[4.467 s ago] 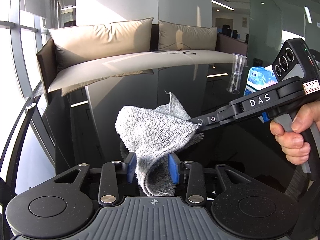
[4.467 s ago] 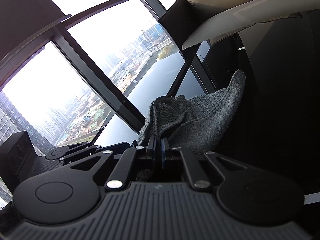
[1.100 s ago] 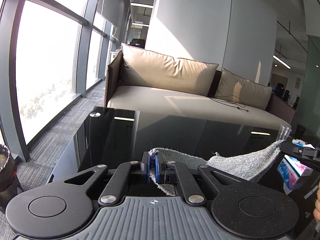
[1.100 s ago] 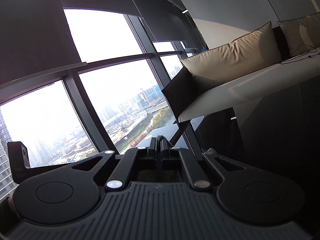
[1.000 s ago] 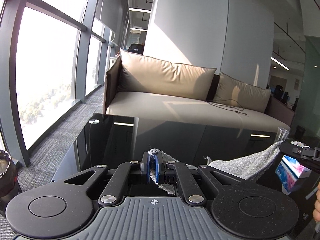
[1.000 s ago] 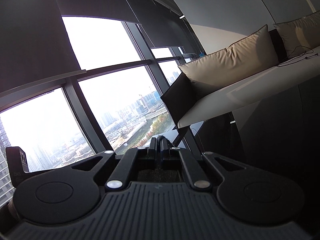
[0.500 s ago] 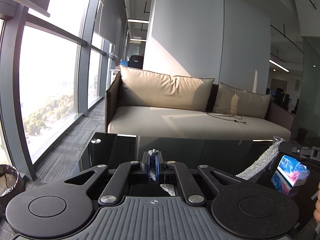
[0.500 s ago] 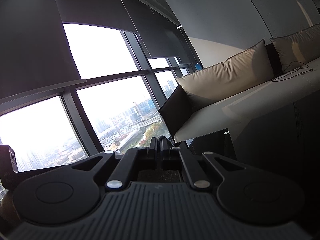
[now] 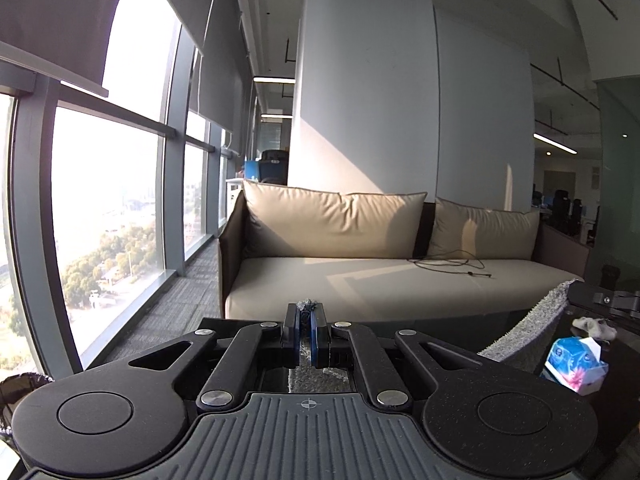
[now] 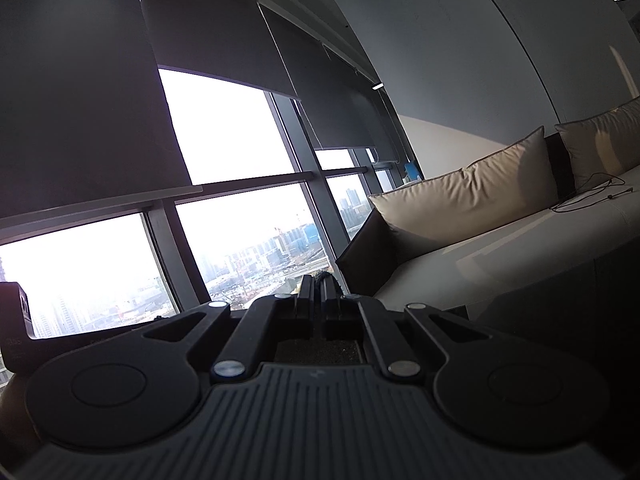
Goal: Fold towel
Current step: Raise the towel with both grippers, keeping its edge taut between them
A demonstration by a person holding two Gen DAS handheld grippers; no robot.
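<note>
Both grippers are clamped on the towel, one corner each. Left gripper (image 9: 306, 316): blue pads pinched narrow, a tuft of grey pile poking out above the tips, more cloth visible below through the frame gap. Right gripper (image 10: 319, 280): jaws drawn together, a dark bit of fabric sticking up at the tips; we read that as the other corner, though it is small and backlit.

Towel (image 9: 532, 330) is in the air, not on the table. In the left wrist view its top edge runs as a taut grey band up to the right gripper's tip at the frame's right side. The rest of the cloth hangs below view, so we cannot tell how it drapes or whether the bottom hem touches anything.

Why held like this, as we judge it: corners pinched well apart and lifted level, so the cloth hangs open and flat with no bunching. That is the spread-out stage before a fold. Both cameras point at the sofa (image 9: 360, 276) and window (image 10: 224, 152), which fits grippers held high and roughly horizontal.

Black glass table (image 9: 616, 344) sits below; a blue tissue pack (image 9: 574, 362) stands on it near the towel's right end, so laying the cloth down needs to miss it. No fold made yet that we can see. Next likely step: lower the towel flat onto the table, or bring the corners together.
</note>
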